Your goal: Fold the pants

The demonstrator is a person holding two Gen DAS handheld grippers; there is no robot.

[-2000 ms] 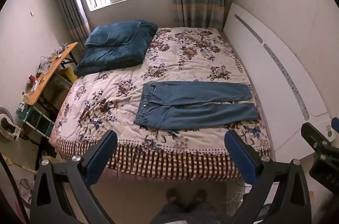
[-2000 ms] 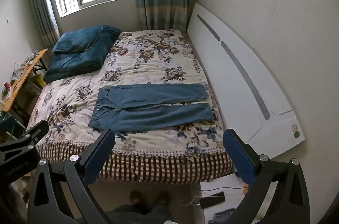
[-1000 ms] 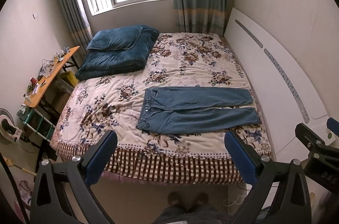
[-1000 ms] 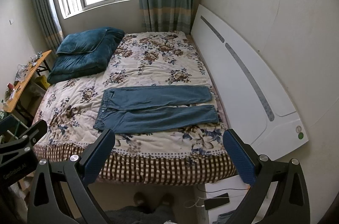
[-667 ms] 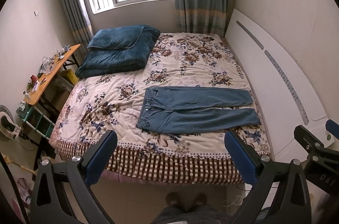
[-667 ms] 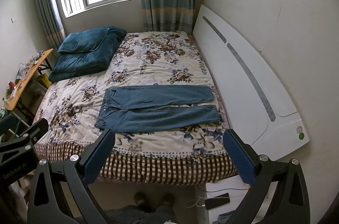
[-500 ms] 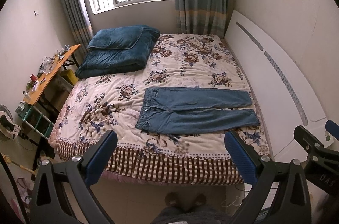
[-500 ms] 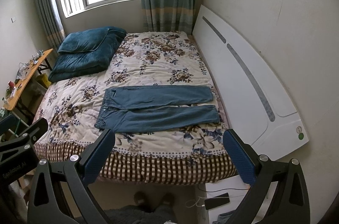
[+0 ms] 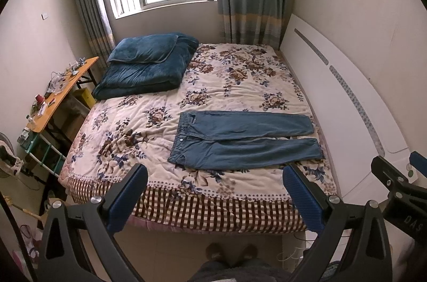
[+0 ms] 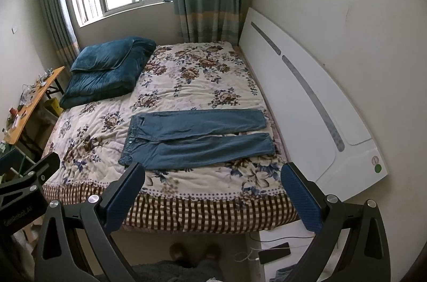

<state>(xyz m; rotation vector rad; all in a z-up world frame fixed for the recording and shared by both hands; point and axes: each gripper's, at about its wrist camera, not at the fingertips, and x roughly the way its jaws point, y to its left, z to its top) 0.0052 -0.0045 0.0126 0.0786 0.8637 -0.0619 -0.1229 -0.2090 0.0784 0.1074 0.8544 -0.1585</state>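
Blue jeans [image 9: 240, 140] lie flat on the floral bedspread [image 9: 128, 132], waistband to the left, both legs stretched right towards the headboard; they also show in the right wrist view [image 10: 197, 137]. My left gripper [image 9: 216, 196] is open and empty, held above the floor short of the bed's near edge. My right gripper [image 10: 213, 195] is open and empty too, at the same distance from the bed. Each gripper shows at the edge of the other's view.
A folded dark teal quilt [image 9: 146, 65] lies at the bed's far left. A white headboard [image 9: 347, 105] runs along the right wall. An orange side table [image 9: 58, 92] with clutter stands left. A phone on a cable [image 10: 275, 254] lies on a white nightstand. My feet [image 9: 229, 251] are on the floor.
Both views have shifted slightly over the two seconds, rising and then settling. The jeans have not moved. Both grippers stay open.
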